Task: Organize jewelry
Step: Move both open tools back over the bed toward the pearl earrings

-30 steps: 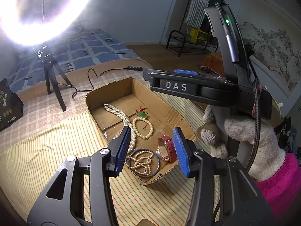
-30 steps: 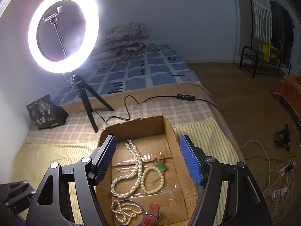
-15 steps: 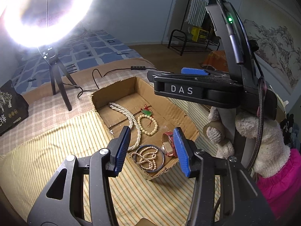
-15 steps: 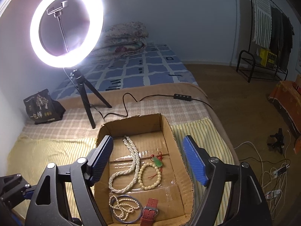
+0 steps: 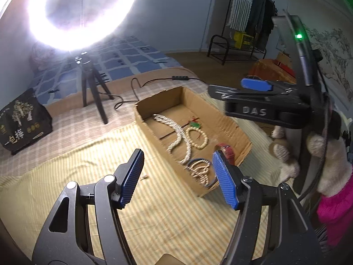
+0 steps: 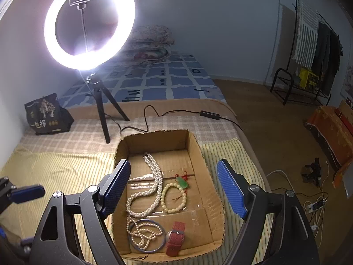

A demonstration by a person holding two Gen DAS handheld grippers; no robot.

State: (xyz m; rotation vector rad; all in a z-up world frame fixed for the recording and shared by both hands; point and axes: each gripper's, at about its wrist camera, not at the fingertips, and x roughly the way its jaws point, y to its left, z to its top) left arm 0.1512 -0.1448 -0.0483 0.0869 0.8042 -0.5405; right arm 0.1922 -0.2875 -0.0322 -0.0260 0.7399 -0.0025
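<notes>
Only the right wrist view shows the whole red watch (image 6: 175, 238); both hand-held grippers gape wide, empty.

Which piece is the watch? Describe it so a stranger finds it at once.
Start at the open cardboard box on the striped bedcover. Look to its near end, beside the blue bangle with its heap of small beads. The watch lies just right of that: the only piece with a flat red strap, while its neighbours are beads.

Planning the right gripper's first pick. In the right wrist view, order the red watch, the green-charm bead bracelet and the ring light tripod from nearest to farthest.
1. Red watch: box's near end, below the right gripper.
2. Green-charm bead bracelet: mid-box.
3. Ring light tripod: beyond the cardboard box, left.
</notes>
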